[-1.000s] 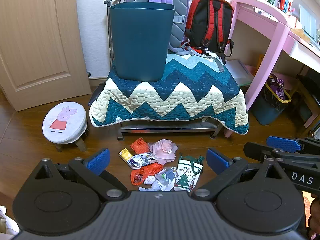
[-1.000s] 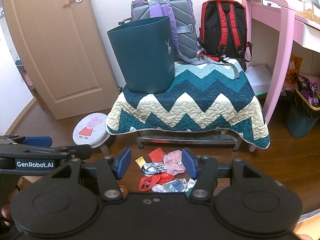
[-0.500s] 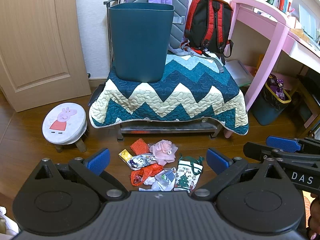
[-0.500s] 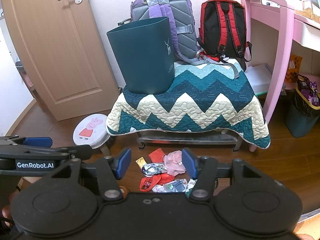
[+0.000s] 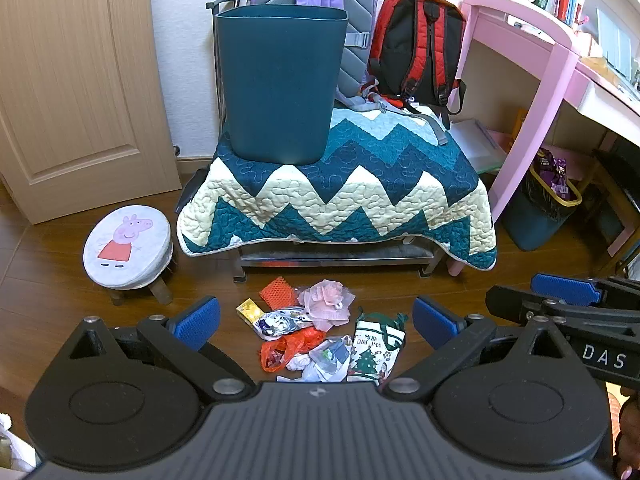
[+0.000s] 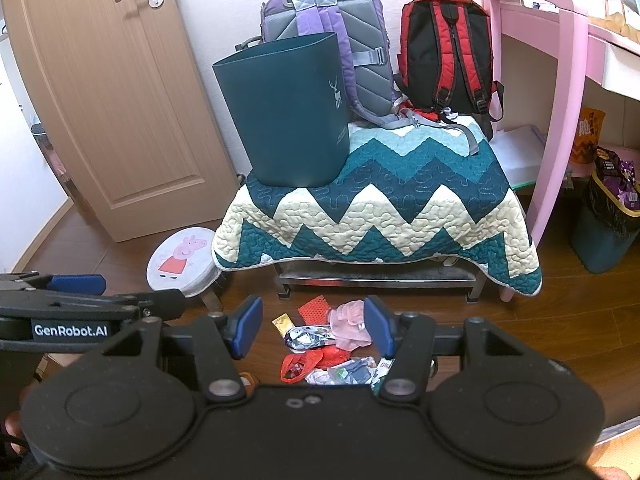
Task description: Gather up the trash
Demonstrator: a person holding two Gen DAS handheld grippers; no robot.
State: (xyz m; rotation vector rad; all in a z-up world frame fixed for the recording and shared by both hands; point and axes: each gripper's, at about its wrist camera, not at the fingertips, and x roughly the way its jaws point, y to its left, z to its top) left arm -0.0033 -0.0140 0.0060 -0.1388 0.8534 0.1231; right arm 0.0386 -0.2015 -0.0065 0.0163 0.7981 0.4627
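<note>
Trash (image 5: 320, 334): a small heap of wrappers on the wood floor, just in front of the quilt-draped bench (image 5: 340, 200).
Heap: red net scrap (image 5: 278, 290), pink ruffle (image 5: 328, 304), yellow packet (image 5: 249, 309), red bag (image 5: 280, 354) and a Christmas-print bag (image 5: 376, 350), all touching or overlapping.
Bin (image 5: 280, 84): dark teal, upright on the quilt's left end (two backpacks stand behind it).
Left gripper (image 5: 316, 322): hovering above the heap, blue pads spread wide, holding nothing.
Right gripper (image 6: 314, 326): beside it, fingers parted somewhat less, also empty.
Stool (image 5: 128, 248): cartoon-pig seat, left of the bench.
</note>
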